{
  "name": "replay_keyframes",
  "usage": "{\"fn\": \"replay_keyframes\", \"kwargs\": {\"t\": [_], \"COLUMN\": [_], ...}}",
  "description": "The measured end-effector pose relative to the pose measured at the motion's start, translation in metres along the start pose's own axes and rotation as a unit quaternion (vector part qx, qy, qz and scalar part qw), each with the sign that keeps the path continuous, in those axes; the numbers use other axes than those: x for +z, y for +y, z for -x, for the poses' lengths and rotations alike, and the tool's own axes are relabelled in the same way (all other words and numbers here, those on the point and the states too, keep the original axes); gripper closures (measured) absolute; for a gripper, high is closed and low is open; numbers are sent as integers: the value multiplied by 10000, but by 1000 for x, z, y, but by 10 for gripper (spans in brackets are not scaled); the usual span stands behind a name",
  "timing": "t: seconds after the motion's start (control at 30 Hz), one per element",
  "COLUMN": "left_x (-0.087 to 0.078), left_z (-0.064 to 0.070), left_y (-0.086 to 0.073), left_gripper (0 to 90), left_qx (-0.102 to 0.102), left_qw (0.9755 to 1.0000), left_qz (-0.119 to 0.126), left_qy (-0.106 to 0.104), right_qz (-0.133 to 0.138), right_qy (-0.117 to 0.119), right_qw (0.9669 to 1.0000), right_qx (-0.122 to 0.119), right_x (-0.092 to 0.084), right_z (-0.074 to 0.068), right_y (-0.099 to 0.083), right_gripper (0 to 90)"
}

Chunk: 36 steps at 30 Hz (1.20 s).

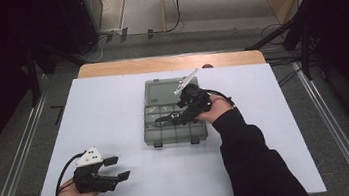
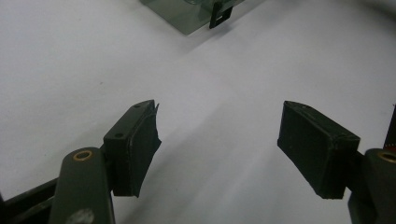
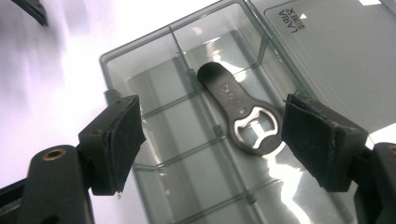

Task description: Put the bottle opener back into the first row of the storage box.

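A smoky grey, see-through compartment box (image 1: 159, 91) lies in the middle of the white table, its lid folded back on the far side. In the right gripper view a dark metal bottle opener (image 3: 238, 109) rests flat inside the box (image 3: 154, 44), across its dividers. My right gripper (image 1: 170, 119) (image 3: 212, 135) hovers over the box, open, with the opener below the gap and touching neither pad. My left gripper (image 1: 118, 168) (image 2: 217, 140) sits near the table's front left, open over bare table. A corner of the box (image 2: 187, 14) lies farther off in the left gripper view.
The white table top (image 1: 114, 115) has a wooden strip (image 1: 168, 62) along its far edge. Two black latches (image 1: 158, 145) stick out of the box's near side. Grey floor with rails and cables surrounds the table.
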<state>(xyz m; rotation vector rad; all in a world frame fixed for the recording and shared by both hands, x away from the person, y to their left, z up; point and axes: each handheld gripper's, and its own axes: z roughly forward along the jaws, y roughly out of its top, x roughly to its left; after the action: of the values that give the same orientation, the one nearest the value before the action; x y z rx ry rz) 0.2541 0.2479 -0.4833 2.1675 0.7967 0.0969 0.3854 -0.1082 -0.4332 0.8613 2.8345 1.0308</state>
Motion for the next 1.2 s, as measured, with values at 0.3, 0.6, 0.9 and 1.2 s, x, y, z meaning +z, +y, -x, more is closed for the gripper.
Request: {"fn": "replay_keyframes", "kwargs": {"t": [0.3, 0.6, 0.9, 1.2], "left_x": [3, 2, 2, 1], "left_z": [-3, -3, -3, -3], "left_y": [0, 1, 1, 2], "left_gripper": [283, 283, 283, 283], "left_qx": [-85, -47, -26, -21], "left_qw": [9999, 10000, 10000, 10000], "left_qz": [-73, -53, -42, -28], "left_qy": [63, 41, 45, 73], "right_qz": [149, 287, 302, 397], "right_qy": [-72, -57, -42, -75], "right_qw": [9997, 9993, 9992, 9986], "right_qx": [174, 216, 275, 348], "right_x": [-10, -15, -24, -37], "right_z": [-16, -33, -46, -56], "right_y": [-21, -46, -64, -97], "right_gripper": [247, 244, 246, 245]}}
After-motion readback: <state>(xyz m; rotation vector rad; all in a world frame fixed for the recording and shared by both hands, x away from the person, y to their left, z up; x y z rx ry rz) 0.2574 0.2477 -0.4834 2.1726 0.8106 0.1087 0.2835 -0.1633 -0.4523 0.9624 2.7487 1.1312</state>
